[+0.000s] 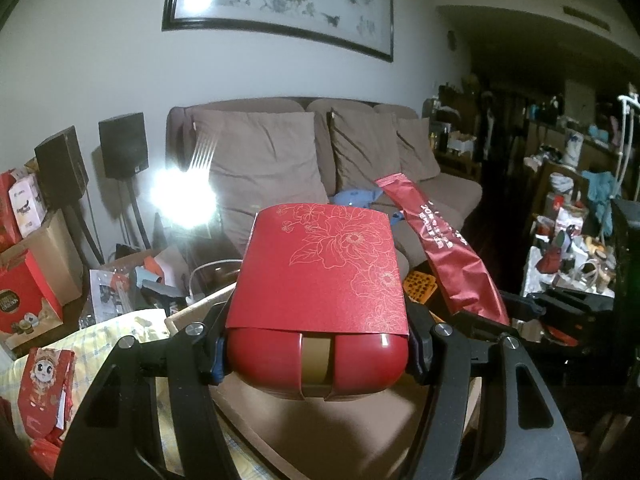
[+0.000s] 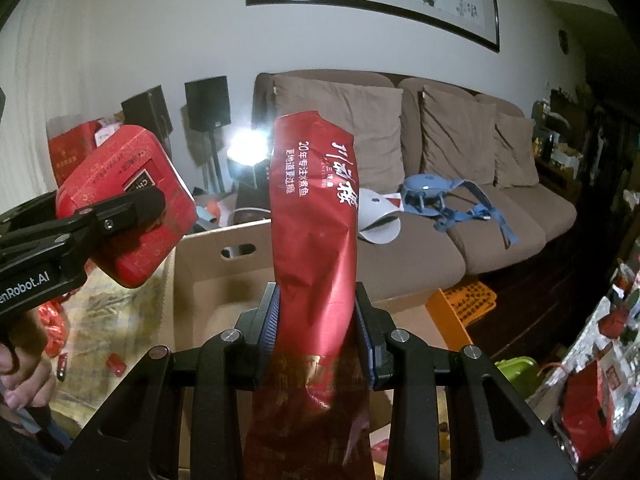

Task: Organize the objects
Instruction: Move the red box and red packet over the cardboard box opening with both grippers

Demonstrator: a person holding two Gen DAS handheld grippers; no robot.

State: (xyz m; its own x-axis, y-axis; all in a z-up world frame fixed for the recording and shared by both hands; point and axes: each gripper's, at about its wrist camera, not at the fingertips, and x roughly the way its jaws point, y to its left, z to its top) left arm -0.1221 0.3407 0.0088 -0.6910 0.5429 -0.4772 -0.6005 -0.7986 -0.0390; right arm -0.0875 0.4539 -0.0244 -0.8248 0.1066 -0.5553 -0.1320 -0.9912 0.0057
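A red tin (image 1: 316, 320), sleeved in card printed with gold flowers, is gripped by its sides in the left gripper (image 1: 316, 354), whose jaws are closed on it at a middling width. In the right wrist view the same tin (image 2: 120, 208) is seen held aloft at the left, above a yellow cloth and beside an open cardboard box (image 2: 224, 276). Further right, a long red foil packet (image 2: 316, 216) is pinched around its middle by the right gripper (image 2: 318, 328), jaws narrow, the packet standing upright over the box with its lower end hanging below the fingers. A brown sofa (image 2: 460, 236) lies behind, a blue harness (image 2: 444, 196) on its seat; an orange tray (image 2: 468, 300) sits just in front of it.

Both items are judged to be mid-carry, neither yet set down. The next move seemingly calls for lowering each into the box in turn, the packet kept from buckling and the tin held level so its sleeve is not slid off.
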